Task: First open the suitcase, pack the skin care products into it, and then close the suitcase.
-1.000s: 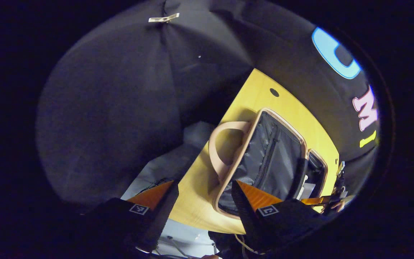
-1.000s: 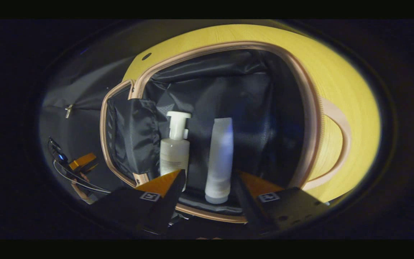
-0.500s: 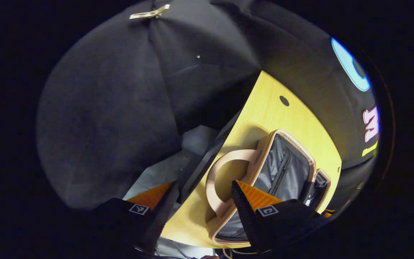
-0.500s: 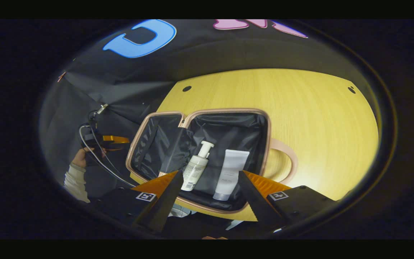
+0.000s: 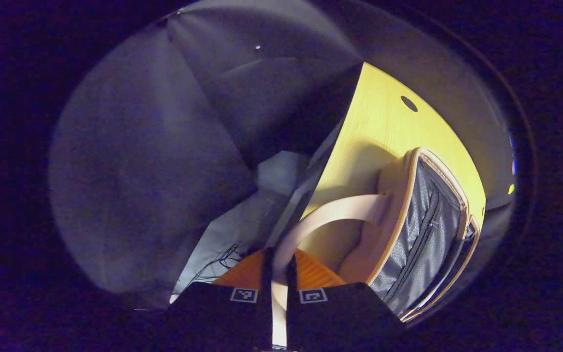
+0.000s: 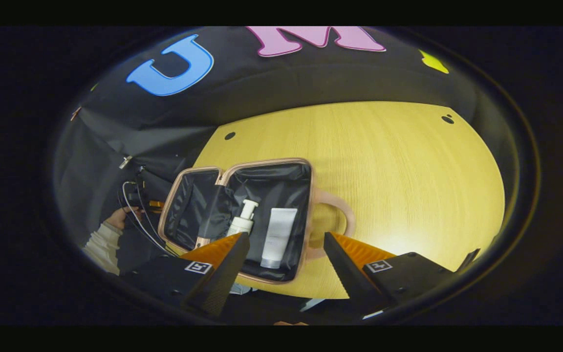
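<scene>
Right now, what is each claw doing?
Left gripper: closed on the suitcase handle.
Right gripper: open, holding nothing, above the suitcase.

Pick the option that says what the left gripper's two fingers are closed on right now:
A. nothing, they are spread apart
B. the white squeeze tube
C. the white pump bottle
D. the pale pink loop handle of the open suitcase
D. In the left gripper view the left gripper has both fingers pressed on the pale pink loop handle of the open suitcase.

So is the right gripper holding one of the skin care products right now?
No: in the right gripper view the right gripper is open, while the pump bottle and tube lie in the suitcase.
</scene>
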{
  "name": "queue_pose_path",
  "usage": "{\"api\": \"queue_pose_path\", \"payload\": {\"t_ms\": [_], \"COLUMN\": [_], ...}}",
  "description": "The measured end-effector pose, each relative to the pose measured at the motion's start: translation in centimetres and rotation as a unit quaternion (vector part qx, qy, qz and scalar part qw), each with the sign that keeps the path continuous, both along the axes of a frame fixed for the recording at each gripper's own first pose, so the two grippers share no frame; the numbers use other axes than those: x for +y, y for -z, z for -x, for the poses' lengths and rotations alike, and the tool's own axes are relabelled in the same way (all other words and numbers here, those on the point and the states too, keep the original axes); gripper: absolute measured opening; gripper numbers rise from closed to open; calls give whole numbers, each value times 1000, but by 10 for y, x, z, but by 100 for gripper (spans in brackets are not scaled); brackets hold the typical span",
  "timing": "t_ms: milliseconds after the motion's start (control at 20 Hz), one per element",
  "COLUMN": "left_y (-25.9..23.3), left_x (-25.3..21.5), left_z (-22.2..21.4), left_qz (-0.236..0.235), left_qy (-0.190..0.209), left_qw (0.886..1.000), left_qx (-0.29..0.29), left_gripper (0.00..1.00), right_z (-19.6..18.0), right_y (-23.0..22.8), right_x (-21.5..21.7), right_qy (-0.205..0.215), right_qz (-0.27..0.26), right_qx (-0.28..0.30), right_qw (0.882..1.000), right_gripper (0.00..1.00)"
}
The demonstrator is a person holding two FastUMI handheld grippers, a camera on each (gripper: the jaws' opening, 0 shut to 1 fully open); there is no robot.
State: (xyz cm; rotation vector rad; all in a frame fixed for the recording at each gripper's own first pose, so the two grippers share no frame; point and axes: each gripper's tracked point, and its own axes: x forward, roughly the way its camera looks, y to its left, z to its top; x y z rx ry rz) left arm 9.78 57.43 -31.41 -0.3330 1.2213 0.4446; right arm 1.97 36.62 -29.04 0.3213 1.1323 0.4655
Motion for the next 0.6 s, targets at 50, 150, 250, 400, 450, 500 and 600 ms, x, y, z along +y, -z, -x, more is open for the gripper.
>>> {"api": "queue_pose_path", "payload": {"t_ms": [50,150,250,400,450,500,600], "left_y": [-8,-30,-62,-117,-139,-159,-197], "left_x": [-1,-7,-16,-36,-45,-56,-86], "left_z": [1,-1,-2,-4,-4,-4,-4], "left_qz": [-3,8,25,22,20,22,24], "left_qy": [7,4,3,27,35,44,63], "left_qw": [1000,1000,998,993,991,988,983], "left_qx": [-4,-29,-62,-111,-128,-144,-168], "left_gripper": [14,13,12,10,10,10,9], "right_z": [-1,-4,-5,-10,-11,-11,-12], "right_y": [-3,-7,-11,-12,-16,-20,-28], "right_x": [0,0,0,5,4,3,-1], "right_qy": [2,4,2,-9,-13,-16,-18], "right_qz": [-3,-11,-19,-26,-30,-35,-44], "right_qx": [-2,-10,-17,-34,-40,-45,-56], "right_qw": [1000,1000,1000,999,999,998,997], "right_gripper": [97,97,97,97,97,97,97]}}
